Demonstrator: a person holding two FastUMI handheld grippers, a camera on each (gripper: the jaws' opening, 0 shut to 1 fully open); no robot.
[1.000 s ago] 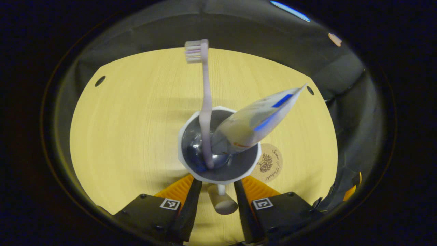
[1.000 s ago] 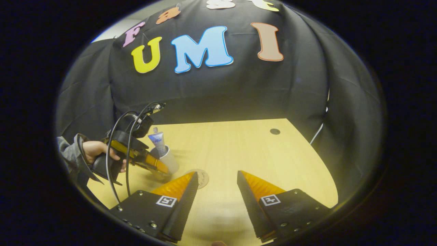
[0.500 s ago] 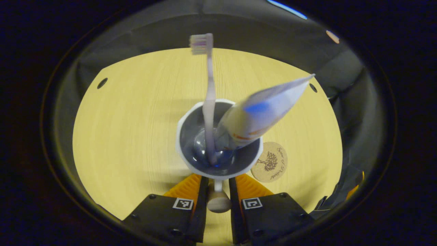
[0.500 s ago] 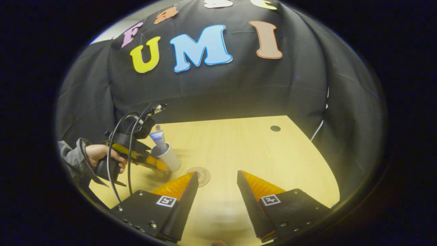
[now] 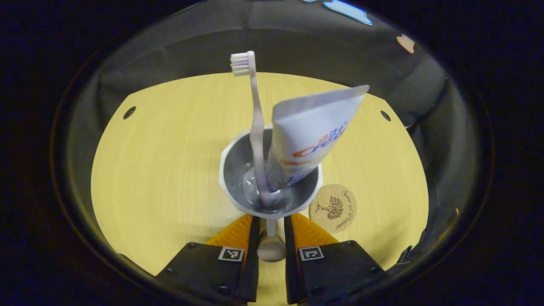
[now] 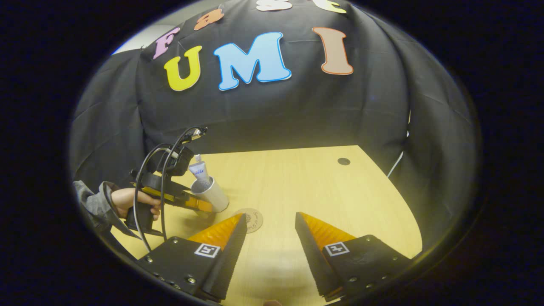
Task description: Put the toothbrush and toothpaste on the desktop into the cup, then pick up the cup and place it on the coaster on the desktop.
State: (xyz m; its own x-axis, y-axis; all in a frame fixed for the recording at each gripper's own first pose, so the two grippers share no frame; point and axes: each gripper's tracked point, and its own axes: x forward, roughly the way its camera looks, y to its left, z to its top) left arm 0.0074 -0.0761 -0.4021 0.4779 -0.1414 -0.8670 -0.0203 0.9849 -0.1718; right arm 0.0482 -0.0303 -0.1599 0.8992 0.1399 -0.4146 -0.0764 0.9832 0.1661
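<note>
A white cup (image 5: 236,170) with a grey inside holds a pale toothbrush (image 5: 255,114), bristles up, and a white toothpaste tube (image 5: 312,127) leaning right. My left gripper (image 5: 270,217) is shut on the cup's handle (image 5: 271,250), a thin stem with a round wooden knob. A round cork coaster (image 5: 333,208) lies on the desk just right of the cup. In the right gripper view the cup (image 6: 211,194) hangs tilted above the desk in the left gripper (image 6: 187,200), left of the coaster (image 6: 251,219). My right gripper (image 6: 267,221) stands open over the desk, holding nothing.
The light wooden desk (image 5: 161,148) has small round holes at the far left (image 5: 129,112) and far right (image 5: 385,115). Black cloth walls close it in. A hand (image 6: 127,199) in a grey sleeve holds the left gripper, with cables looping above it.
My left gripper's fingers have closed on the cup's handle, and the cup has come up off the desk, tilting. The toothpaste tube has swung round inside it. The right gripper has stayed put.
</note>
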